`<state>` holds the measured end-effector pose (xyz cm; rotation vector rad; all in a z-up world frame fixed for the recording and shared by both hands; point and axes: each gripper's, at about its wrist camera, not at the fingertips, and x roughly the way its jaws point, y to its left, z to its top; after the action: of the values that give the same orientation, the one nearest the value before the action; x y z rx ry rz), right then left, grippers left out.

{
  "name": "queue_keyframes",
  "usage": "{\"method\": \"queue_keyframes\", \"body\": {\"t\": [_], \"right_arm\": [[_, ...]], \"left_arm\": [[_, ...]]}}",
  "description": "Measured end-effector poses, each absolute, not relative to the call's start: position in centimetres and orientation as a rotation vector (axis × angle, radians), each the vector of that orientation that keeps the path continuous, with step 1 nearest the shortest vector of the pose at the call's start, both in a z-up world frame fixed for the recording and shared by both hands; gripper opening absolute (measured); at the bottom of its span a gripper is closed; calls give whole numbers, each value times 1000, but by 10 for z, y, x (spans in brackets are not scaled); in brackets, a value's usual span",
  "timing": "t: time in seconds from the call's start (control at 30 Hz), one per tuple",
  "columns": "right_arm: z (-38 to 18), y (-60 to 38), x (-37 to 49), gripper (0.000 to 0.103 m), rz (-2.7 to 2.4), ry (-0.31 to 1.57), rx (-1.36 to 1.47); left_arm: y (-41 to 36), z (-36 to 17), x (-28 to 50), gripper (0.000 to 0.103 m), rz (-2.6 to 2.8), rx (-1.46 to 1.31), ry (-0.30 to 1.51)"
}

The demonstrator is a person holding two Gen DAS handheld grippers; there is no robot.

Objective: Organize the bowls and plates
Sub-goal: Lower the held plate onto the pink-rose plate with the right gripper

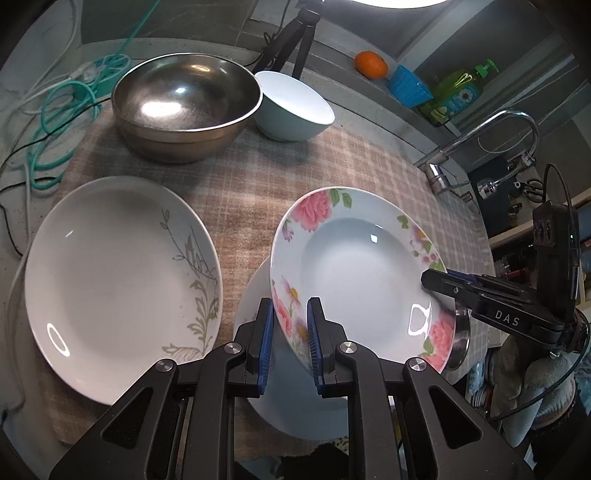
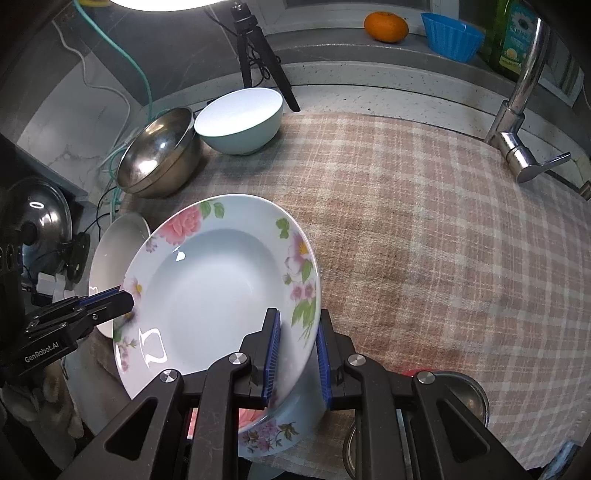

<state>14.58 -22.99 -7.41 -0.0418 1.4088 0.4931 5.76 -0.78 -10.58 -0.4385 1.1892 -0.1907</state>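
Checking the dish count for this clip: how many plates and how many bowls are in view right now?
Plates: 3 (floral plate, held up; leaf-patterned plate; plate beneath the floral one)
Bowls: 2 (steel bowl, possibly a nested pair; pale bowl)
Partly hidden steel dish, kind unclear: 1
Total: 6

Background clutter around the counter

Beige-and-pink plaid cloth (image 2: 424,221) covers the worktop; behind it a black camera tripod (image 2: 255,48) stands by the wall, a round orange fruit (image 2: 386,26) sits on the ledge just beside a ribbed blue plastic cup (image 2: 452,35) and green dish-soap bottle (image 1: 458,88), chrome tap (image 2: 517,122) at right, teal cable (image 1: 70,107) at left.
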Motion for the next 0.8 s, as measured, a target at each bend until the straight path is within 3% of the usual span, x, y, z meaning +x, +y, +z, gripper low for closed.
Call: {"method": "queue_keyframes", "body": {"t": [0.8], "right_arm": [[-102,-219,109,19,509,1471,-154]], "left_arm": [[-13,-133,28,16,-181,-441,1272]]}}
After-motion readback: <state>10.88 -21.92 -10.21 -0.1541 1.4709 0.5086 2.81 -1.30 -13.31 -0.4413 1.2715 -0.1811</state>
